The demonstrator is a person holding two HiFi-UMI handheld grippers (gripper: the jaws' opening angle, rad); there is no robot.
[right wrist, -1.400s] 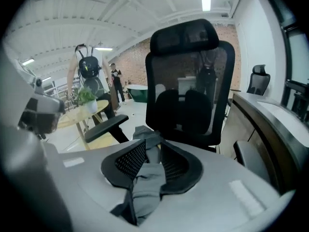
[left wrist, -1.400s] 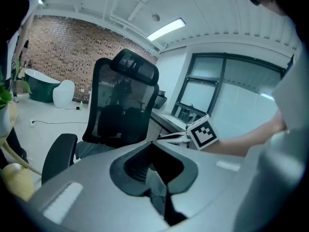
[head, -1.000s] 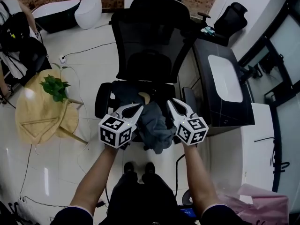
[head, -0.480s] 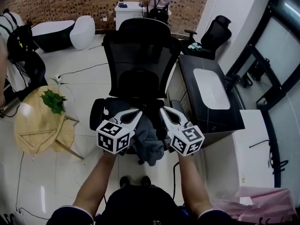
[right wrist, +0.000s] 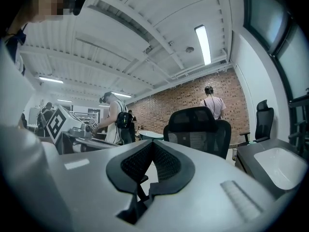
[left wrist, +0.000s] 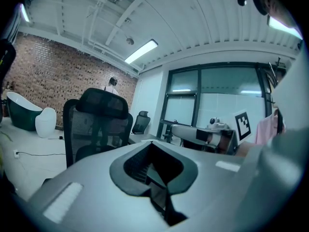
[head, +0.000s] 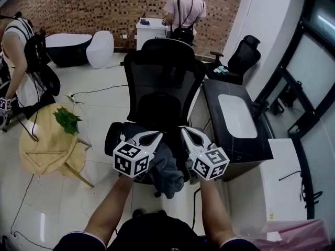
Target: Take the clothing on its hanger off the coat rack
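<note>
Your left gripper [head: 156, 135] and your right gripper [head: 185, 131] are both squeezed shut with nothing in them. They sit side by side in the middle of the frame. The grey clothing [head: 166, 167] lies in a heap on the black chair [head: 165, 72], right between and under the 2 grippers, hanging down toward the bottom of the frame. No hanger or coat rack shows. Neither hand looks nearer.

The left gripper [head: 157, 135] and right gripper [head: 184, 130] hover side by side over a black mesh office chair [head: 165, 77], each with its jaws together. Grey clothing [head: 165, 169] lies crumpled on the seat between them, drooping over the front edge. A round wooden table [head: 44, 148] stands to the left.
</note>
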